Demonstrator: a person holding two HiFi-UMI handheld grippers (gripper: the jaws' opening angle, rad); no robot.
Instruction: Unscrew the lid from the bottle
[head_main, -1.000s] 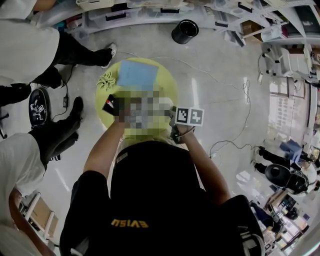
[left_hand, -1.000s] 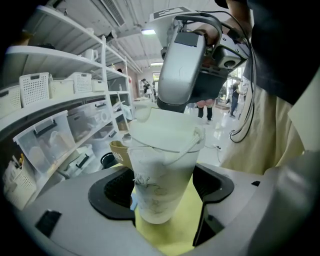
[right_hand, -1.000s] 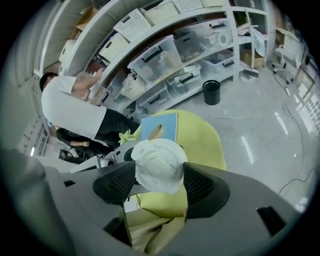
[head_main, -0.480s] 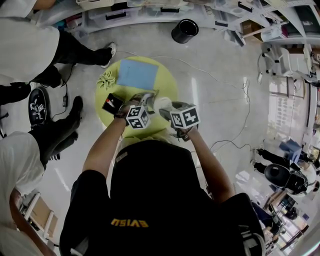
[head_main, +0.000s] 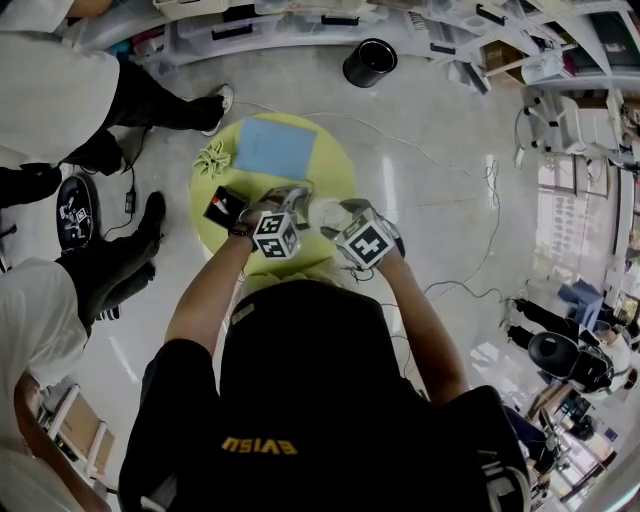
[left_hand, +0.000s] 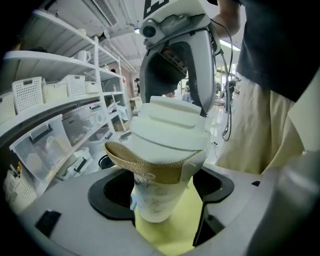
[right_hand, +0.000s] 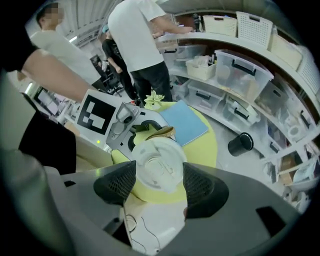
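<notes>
Bystanders' legs (head_main: 115, 270) crowd the left side of the yellow table (head_main: 335, 165), which holds a green tangle (head_main: 212, 158), a black box (head_main: 224, 208) and a blue cloth (head_main: 274, 150). A black bin (head_main: 369, 62) sits on the floor beyond. Over the table, the left gripper (left_hand: 161, 192) clamps the white bottle (left_hand: 150, 205) by its body, and the right gripper (right_hand: 159, 181) grasps the lid (right_hand: 159, 167) from above. In the head view the grippers cover most of the bottle, and only the left gripper view shows the tan woven strap (left_hand: 150, 167) under the lid.

Yellow letters on my black shirt (head_main: 300, 400), upside down in the head view, read EVISU. My left cube (head_main: 276, 235) and right cube (head_main: 365, 243) carry only black-and-white square markers.
</notes>
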